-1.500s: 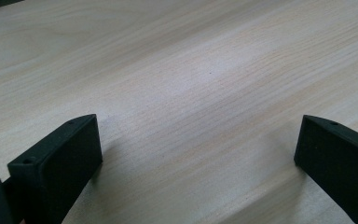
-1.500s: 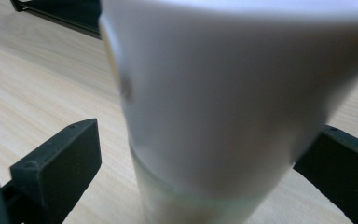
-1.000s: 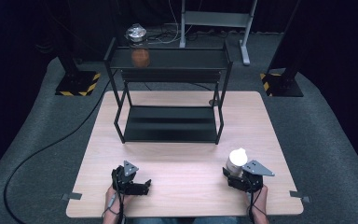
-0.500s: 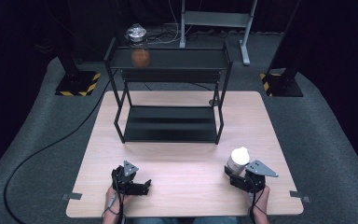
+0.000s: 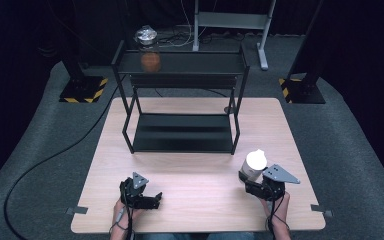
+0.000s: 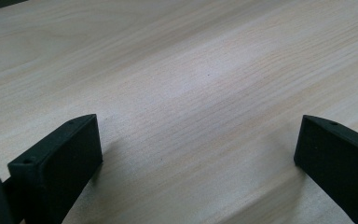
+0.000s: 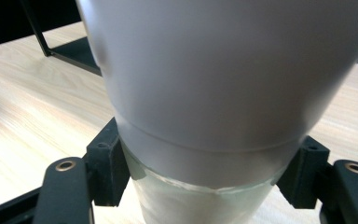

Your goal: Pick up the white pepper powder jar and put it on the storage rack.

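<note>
Near the table's right edge, right tongs (image 5: 254, 180) moved the white bottle (image 5: 255, 162) slightly nearer.

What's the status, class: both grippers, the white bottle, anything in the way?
Left gripper open over bare table. Right gripper shut on white bottle. Black shelf ahead, path clear.

Bare table (image 5: 190, 175) across the frame's lower middle, free to pass. Black rack (image 5: 182, 100) blocks upper centre; jar (image 5: 149, 50) stands on its top shelf, upper left.
</note>
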`<control>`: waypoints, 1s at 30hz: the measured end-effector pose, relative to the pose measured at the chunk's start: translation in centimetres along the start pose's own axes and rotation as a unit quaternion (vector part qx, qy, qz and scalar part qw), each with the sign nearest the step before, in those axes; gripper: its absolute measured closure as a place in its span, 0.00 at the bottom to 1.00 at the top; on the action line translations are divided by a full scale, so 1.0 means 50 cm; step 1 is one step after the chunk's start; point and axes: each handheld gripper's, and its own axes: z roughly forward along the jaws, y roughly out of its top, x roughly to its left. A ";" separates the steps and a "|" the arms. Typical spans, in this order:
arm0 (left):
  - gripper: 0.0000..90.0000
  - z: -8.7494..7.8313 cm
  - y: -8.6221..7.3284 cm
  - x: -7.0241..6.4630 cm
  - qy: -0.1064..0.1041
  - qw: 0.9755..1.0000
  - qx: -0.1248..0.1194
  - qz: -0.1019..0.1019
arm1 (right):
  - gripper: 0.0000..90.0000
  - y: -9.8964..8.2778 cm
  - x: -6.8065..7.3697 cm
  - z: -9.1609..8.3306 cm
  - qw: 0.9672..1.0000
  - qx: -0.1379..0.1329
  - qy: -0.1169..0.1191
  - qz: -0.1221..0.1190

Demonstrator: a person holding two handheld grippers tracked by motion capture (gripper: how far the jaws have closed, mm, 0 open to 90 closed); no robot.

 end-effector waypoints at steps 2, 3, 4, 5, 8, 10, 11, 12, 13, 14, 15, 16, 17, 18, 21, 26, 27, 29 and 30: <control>0.00 0.000 0.000 0.000 0.000 1.000 0.000 0.000 | 0.33 0.006 0.000 0.000 1.000 0.000 0.001 -0.001; 0.00 0.000 0.000 0.000 0.000 1.000 0.000 0.000 | 0.33 0.015 -0.001 0.001 1.000 -0.002 0.004 -0.003; 0.00 0.000 0.000 0.000 0.000 1.000 0.000 0.000 | 0.33 0.022 -0.002 0.001 1.000 -0.003 0.006 -0.003; 0.00 0.000 0.000 0.000 0.000 1.000 0.000 0.000 | 0.33 0.028 -0.004 0.001 1.000 -0.003 0.008 -0.003; 0.00 0.000 0.000 0.000 0.000 1.000 0.000 0.000 | 0.33 0.041 -0.006 0.003 1.000 -0.005 0.011 -0.007; 0.00 0.000 0.000 0.000 0.000 1.000 0.000 0.000 | 0.33 0.051 -0.007 0.004 1.000 -0.005 0.012 -0.010; 0.00 0.000 0.000 0.000 0.000 1.000 0.000 0.000 | 0.33 0.056 -0.006 0.005 1.000 -0.005 0.012 -0.011; 0.00 0.000 0.000 0.000 0.000 1.000 0.000 0.000 | 0.33 0.061 -0.008 0.006 1.000 -0.006 0.014 -0.012; 0.00 0.000 0.000 0.000 0.000 1.000 0.001 0.000 | 0.33 0.066 -0.010 0.007 1.000 -0.006 0.015 -0.013; 0.00 0.000 0.000 0.000 0.000 1.000 0.000 0.000 | 0.33 0.069 -0.009 0.007 1.000 -0.007 0.015 -0.015; 0.00 0.000 0.000 0.000 0.000 1.000 0.000 0.000 | 0.33 0.075 -0.010 0.009 1.000 -0.008 0.016 -0.018; 0.00 0.000 0.000 0.000 0.000 1.000 0.000 0.000 | 0.33 0.079 -0.011 0.009 1.000 -0.007 0.017 -0.020; 0.00 0.000 0.000 0.000 0.000 1.000 0.000 0.000 | 0.33 0.079 -0.011 0.009 1.000 -0.007 0.017 -0.020; 0.00 0.000 0.000 0.000 0.000 1.000 0.000 0.001 | 0.33 0.090 -0.013 0.013 0.999 -0.007 0.020 -0.026; 0.00 0.000 0.000 0.000 -0.001 1.000 0.000 0.001 | 0.33 0.105 -0.014 0.016 0.999 -0.007 0.022 -0.035; 0.00 0.000 0.000 0.000 -0.001 1.000 0.001 0.002 | 0.33 0.127 -0.017 0.022 0.999 -0.008 0.027 -0.045; 0.00 0.000 0.000 0.000 -0.001 1.000 0.000 0.002 | 0.33 0.132 -0.018 0.024 0.999 -0.009 0.027 -0.046; 0.00 0.000 0.000 0.000 -0.001 1.000 0.000 0.002 | 0.33 0.142 -0.019 0.027 0.998 -0.010 0.027 -0.050; 0.00 0.000 0.000 0.000 -0.001 1.000 0.000 0.002 | 0.33 0.146 -0.020 0.028 0.998 -0.010 0.027 -0.051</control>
